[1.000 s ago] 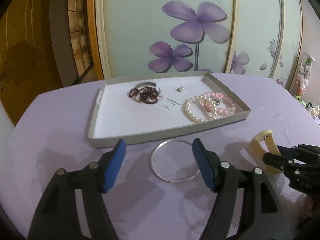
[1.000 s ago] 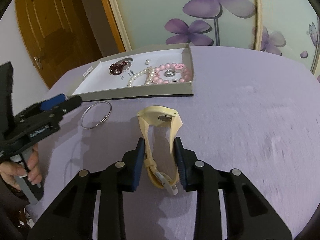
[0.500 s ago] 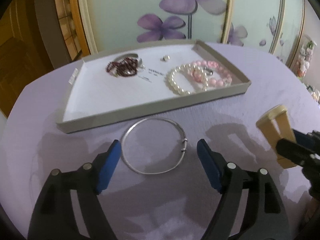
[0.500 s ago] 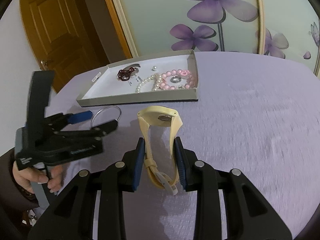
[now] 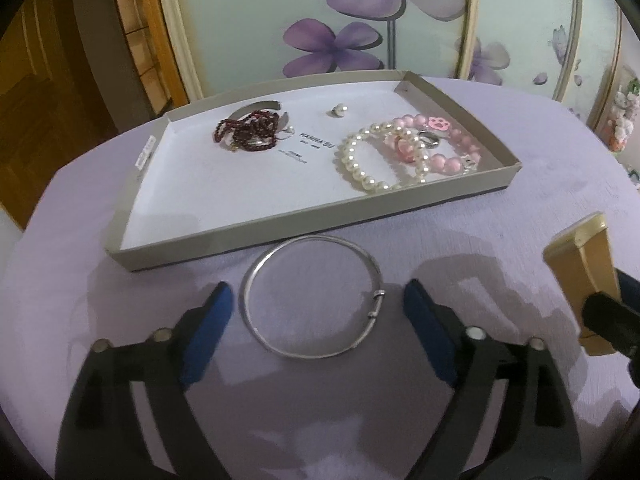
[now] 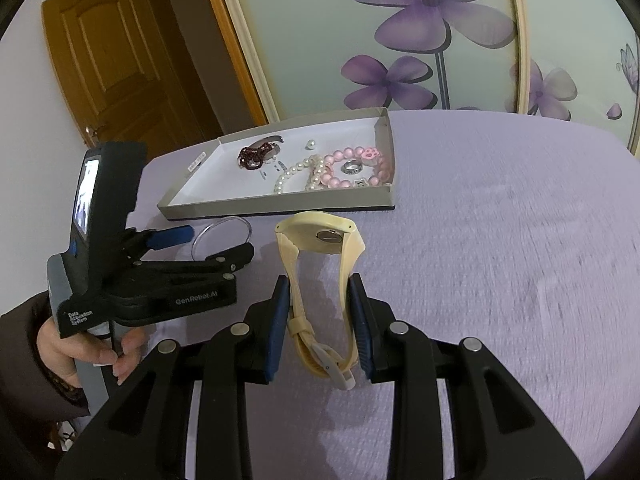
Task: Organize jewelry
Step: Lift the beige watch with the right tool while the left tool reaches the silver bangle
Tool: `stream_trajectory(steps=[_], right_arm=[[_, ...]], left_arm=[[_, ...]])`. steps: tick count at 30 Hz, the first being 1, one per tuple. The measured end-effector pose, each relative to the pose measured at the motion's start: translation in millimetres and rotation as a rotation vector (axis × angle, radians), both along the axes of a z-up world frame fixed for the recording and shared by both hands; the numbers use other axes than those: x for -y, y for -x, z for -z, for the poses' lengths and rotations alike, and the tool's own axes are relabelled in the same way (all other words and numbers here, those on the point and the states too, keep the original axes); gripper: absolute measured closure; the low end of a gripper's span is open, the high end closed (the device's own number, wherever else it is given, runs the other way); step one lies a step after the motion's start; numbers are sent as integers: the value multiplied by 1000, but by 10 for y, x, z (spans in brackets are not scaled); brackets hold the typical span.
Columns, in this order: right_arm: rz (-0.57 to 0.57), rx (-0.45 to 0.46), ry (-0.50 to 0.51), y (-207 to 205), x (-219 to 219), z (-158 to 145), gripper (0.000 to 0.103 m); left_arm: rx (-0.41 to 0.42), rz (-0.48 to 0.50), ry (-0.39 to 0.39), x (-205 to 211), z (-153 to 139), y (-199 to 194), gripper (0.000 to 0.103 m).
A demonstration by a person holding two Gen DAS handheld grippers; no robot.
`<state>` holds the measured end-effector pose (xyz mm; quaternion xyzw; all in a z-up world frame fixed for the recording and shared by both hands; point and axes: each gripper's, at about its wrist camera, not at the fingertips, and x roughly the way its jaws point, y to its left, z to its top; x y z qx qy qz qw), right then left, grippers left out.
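Observation:
A thin silver bangle [image 5: 256,276] lies flat on the purple cloth just in front of the grey tray [image 5: 320,224]. My left gripper [image 5: 316,300] points down at it. Its blue pads stand on either side of the bangle without touching it, and the jaws are opening. In the right wrist view the bangle [image 6: 200,236] shows partly behind the left gripper [image 6: 208,246]. My right gripper [image 6: 319,296] is shut on the strap of a cream watch [image 6: 316,232], which stands on the cloth with its case toward the tray [image 6: 280,204]. The same watch [image 5: 580,264] shows at the right edge of the left wrist view.
The tray holds a dark red bead bracelet [image 5: 248,132], a pearl bracelet [image 5: 360,168], a pink bead bracelet [image 5: 452,160], a ring [image 5: 428,140] and a small stud [image 5: 338,110]. Its left half is bare white. A hand [image 6: 80,352] grips the left tool. Flowered wardrobe doors stand behind.
My left gripper has come forward and tipped down over the bangle, and its jaws have spread wider. The right gripper has stayed shut on the watch.

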<state>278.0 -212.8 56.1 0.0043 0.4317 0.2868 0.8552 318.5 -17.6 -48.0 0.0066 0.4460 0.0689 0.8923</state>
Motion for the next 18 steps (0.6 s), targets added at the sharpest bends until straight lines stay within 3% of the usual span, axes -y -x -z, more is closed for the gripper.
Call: stream_trajectory(steps=[2,6,10,18], right_arm=[[-2,0,-1,-2,-3,-5,72],[-5,-2,-3,-6,-26,3,72],[-6,-9,-4,-15,-33,18,72],[-8,-3,-10,2,-39,-11,72]], left_arm=[[-6,-7,12,-25,7,-10,7],[-13,-4,50,-74,27,-30,8],[9,38,58,-17,-1,-15,30],[22,46,87,-59,-12,17,31]])
